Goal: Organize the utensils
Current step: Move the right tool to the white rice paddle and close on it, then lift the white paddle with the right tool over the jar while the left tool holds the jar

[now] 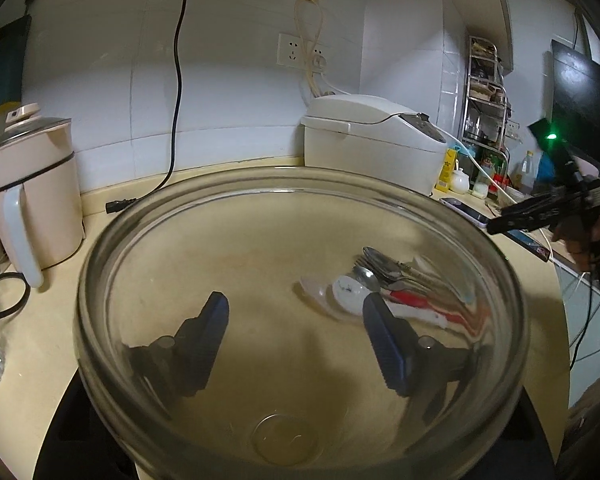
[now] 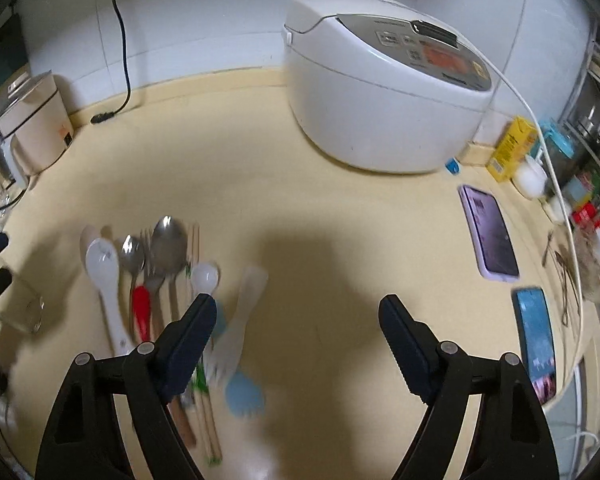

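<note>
We see the left tool [image 1: 296,344] pinching a clear glass cup [image 1: 300,320] tipped toward its camera, the right tool [image 2: 296,344] spread and empty above the desk [image 2: 300,168], where the utensils [image 2: 156,280] lie side by side near the rice cooker [image 2: 380,88].

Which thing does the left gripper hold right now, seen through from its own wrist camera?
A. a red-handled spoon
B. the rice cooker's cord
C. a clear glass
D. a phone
C: in the left wrist view the left gripper has both fingers around a clear glass that fills the picture, while the utensils lie on the counter beyond it.
</note>
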Motion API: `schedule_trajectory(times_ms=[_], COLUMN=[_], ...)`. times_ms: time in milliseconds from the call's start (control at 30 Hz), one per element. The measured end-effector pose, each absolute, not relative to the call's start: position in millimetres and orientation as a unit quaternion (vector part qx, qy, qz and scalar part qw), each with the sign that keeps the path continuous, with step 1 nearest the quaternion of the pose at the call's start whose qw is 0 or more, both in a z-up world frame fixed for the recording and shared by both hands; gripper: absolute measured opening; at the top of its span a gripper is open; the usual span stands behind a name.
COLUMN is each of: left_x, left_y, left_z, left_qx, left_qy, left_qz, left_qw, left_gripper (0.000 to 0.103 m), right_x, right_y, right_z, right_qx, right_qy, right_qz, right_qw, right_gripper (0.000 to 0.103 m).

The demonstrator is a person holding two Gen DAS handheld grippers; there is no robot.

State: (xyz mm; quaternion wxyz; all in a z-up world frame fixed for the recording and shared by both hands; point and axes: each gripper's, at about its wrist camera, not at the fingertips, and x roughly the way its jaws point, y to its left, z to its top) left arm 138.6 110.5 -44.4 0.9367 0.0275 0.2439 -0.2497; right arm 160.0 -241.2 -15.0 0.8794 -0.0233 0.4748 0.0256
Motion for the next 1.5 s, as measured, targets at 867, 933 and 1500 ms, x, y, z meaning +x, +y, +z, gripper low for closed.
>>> schedule_trajectory(times_ms=[867,933,1500], left_x=[135,135,134], left_y=[110,111,112], left_z=[-46,-46,-46], left_qx=[0.044,0.043,0.037], left_qy=[0.25,0.25,0.251], left_qz=[-0.262,-0.263,-0.267], left_qw=[0.931,0.931,0.93], left_gripper=[0.076,0.076,0.076], right_x=[185,190,210], right_y=[-104,-93,-71], right_z=[-61,-69,-93], right_qx=[-0.164,-0.188,-0.191], right_qy=[0.544,0.546,0.578], right_qz=[0.208,0.211,0.238], right_qw=[0.797,0.789,0.757], right_gripper=[0.034,0.031,0.013])
